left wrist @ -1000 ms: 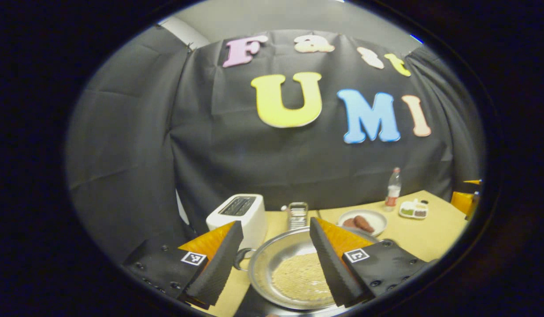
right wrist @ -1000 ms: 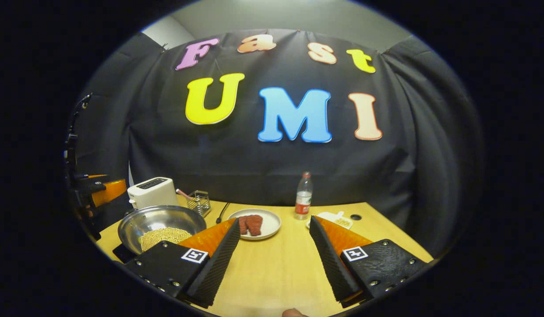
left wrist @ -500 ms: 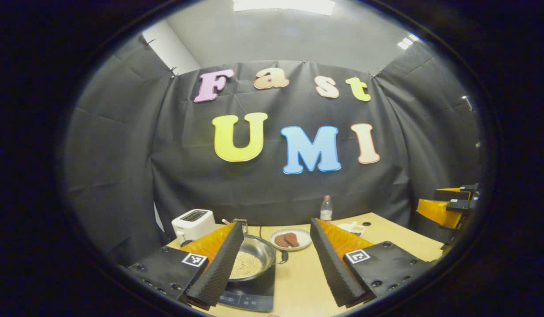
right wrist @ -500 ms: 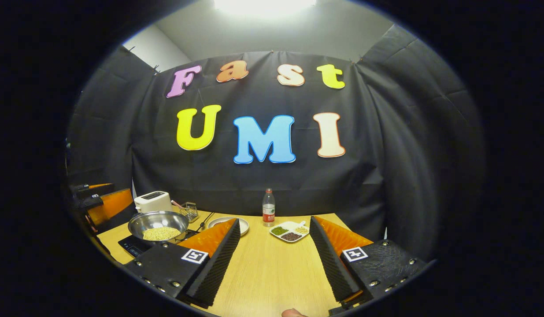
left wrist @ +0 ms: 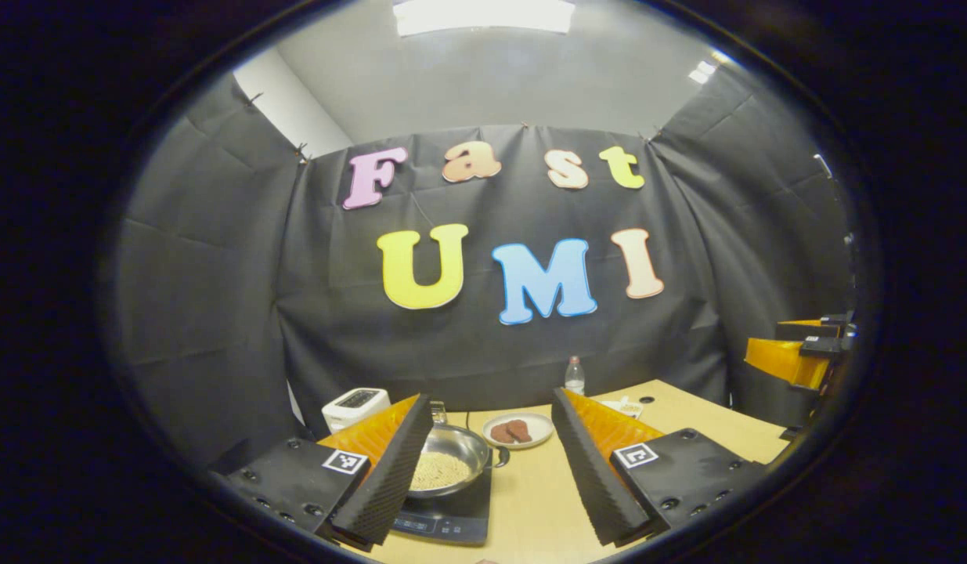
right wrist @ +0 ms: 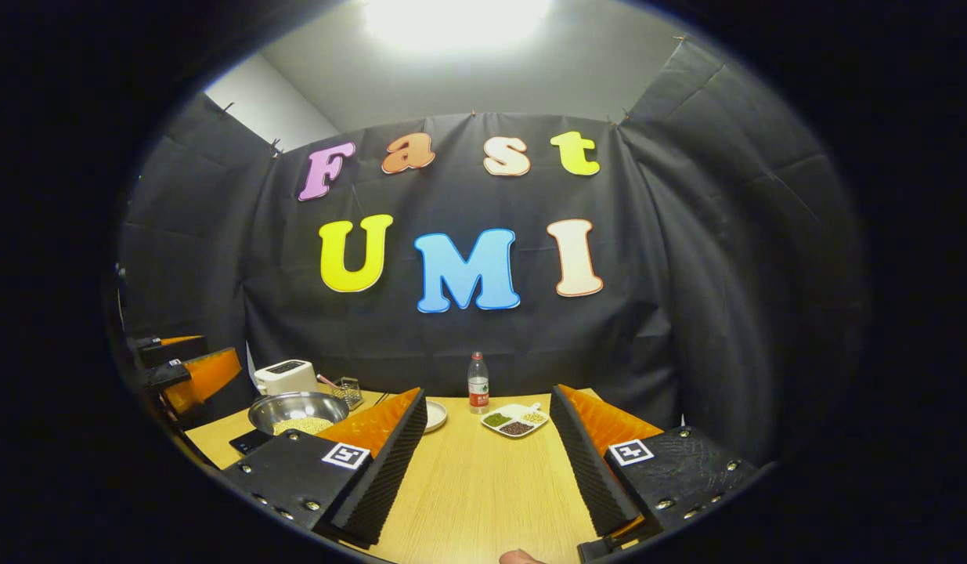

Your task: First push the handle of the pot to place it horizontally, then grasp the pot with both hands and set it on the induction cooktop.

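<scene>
Our pot (left wrist: 448, 462) of grains sits on the induction cooktop (left wrist: 452, 513) by the table's (right wrist: 483, 493) left edge. Left gripper (left wrist: 491, 462) and right gripper (right wrist: 487, 462) are spread wide, holding nothing. We judge little risk remains: only a stray nudge could shift the pot.

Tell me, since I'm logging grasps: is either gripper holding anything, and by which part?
Nothing is held: left gripper and right gripper are open, away from the pot.

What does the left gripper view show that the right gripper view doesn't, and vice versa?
Left gripper view: brown meat pieces on the white round plate. Right gripper view: green and dark fillings in the white divided dish. Both: silver steel pot of yellow grains on the black induction cooktop, white toaster, clear plastic bottle, left tongs and right tongs open.
</scene>
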Available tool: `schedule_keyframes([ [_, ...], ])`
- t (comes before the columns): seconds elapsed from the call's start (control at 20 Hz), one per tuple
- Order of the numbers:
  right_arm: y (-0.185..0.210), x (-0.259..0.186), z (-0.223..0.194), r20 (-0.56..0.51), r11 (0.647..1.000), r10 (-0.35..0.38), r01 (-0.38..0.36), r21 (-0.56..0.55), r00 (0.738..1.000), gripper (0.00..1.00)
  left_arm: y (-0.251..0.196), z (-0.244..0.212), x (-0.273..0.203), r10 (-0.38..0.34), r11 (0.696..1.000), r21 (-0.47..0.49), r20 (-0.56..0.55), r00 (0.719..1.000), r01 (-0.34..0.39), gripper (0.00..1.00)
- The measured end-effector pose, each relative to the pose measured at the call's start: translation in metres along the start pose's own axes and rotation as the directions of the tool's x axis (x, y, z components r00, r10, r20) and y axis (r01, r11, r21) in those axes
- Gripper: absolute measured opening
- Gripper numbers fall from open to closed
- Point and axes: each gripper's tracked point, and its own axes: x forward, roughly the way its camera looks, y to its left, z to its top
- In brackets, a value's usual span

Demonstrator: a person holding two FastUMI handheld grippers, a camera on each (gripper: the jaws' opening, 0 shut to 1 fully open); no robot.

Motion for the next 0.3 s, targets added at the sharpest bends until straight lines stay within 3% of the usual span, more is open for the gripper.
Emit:
schedule_keyframes([
  [0.3, 0.014, -0.002, 0.020, 0.040, 1.000, 0.026, -0.026, -0.014, 0.999, 0.95, 0.027, 0.007, -0.010, 0.045, 0.998, -0.040, 0.018, 0.999, -0.044, 0.92],
])
